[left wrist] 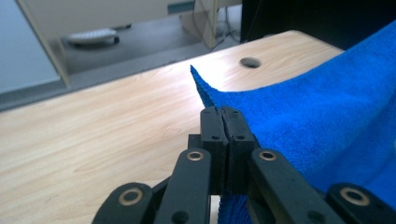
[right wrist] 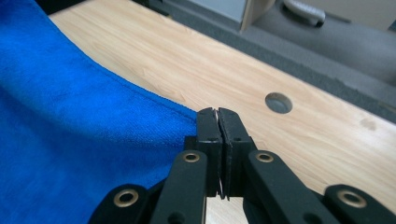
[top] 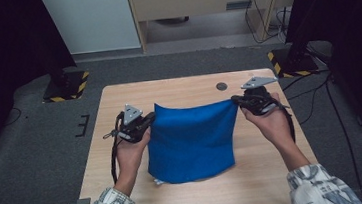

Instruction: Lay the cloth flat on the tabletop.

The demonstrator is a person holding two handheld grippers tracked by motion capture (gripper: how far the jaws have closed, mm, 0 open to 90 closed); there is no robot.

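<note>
A blue cloth hangs stretched between my two grippers above the wooden table, its lower part folded and resting on the tabletop. My left gripper is shut on the cloth's upper left corner. In the left gripper view the jaws pinch the blue cloth, whose corner tip pokes out past them. My right gripper is shut on the upper right corner. In the right gripper view the jaws clamp the hem of the blue cloth.
A round cable hole sits in the table near its far edge, also seen as the hole and the hole. Two stand bases with yellow-black tape flank the table on the grey floor.
</note>
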